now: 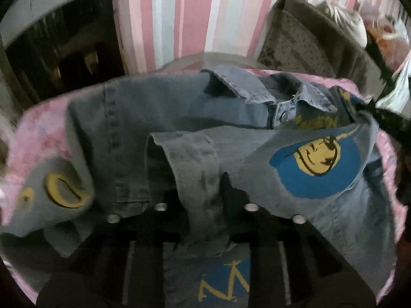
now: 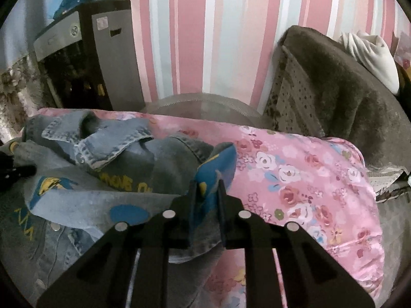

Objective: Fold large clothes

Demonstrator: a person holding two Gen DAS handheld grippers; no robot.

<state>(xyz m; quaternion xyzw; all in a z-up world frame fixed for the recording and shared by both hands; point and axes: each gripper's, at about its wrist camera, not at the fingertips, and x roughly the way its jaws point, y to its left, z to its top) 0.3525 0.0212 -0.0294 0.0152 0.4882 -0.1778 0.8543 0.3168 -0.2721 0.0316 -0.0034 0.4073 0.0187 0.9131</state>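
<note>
denim jacket [image 1: 159, 118] on pink floral quilt [image 2: 308, 174]: heavy, stiff-ish, best taken at hems. left gripper [image 1: 203, 192] and right gripper [image 2: 206, 190] both clamped on its folds.

The denim jacket [image 2: 108, 169] lies on the floral quilt [image 2: 295, 179], covering its left part, its collar [image 2: 102, 141] toward the striped wall [image 2: 205, 38]. Behind the quilt stands that wall. Left of the quilt, against the wall, stands an air cooler [image 2: 84, 56]. Right of the quilt sits a plush blanket [image 2: 334, 82], with a white cloth bundle [image 2: 372, 56] behind it.
</note>
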